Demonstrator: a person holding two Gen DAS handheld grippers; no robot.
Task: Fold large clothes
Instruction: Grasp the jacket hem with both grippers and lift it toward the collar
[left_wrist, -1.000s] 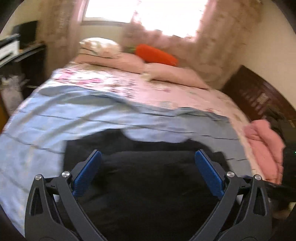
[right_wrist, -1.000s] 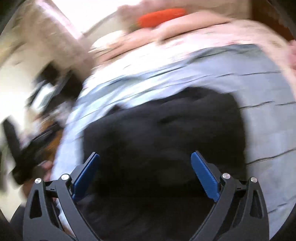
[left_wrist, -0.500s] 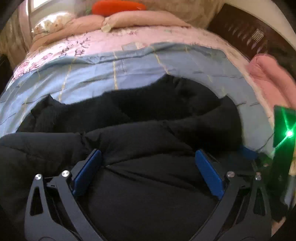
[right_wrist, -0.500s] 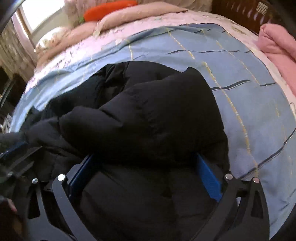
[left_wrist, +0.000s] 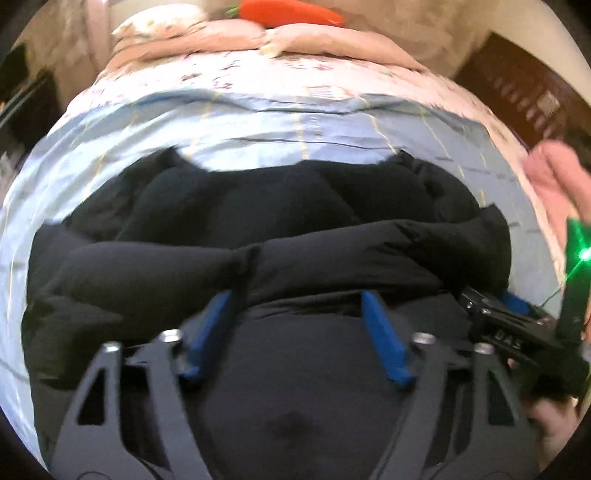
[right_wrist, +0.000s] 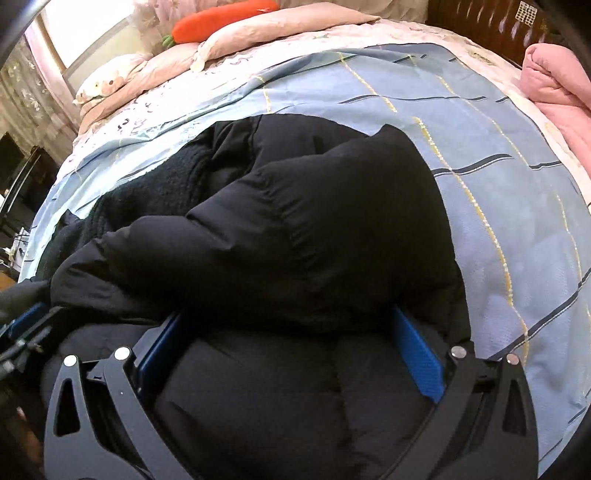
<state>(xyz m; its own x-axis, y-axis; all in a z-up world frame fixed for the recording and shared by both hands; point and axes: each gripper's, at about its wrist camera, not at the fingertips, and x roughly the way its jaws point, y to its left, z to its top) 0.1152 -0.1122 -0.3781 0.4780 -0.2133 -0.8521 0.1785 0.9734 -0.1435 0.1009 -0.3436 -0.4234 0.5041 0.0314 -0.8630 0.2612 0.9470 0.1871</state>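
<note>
Bedroom, bed (right_wrist: 498, 192) with blue striped sheet; black puffer jacket (right_wrist: 314, 236) lies bunched across its near half. Since half a second ago the left gripper (left_wrist: 297, 325) has narrowed its jaws, blue pads now closer together around a jacket fold, not fully shut; view blurred. Right gripper (right_wrist: 291, 350) holds as before, jaws wide apart, pads pressed into the padding on both sides of a thick fold. Both point forward and down over the jacket, side by side; right gripper (left_wrist: 517, 332) shows at the left view's right edge. Carrot plush (right_wrist: 221, 18) on pillows (right_wrist: 280, 26) at far end. Pink blanket (right_wrist: 557, 85) at right edge.
</note>
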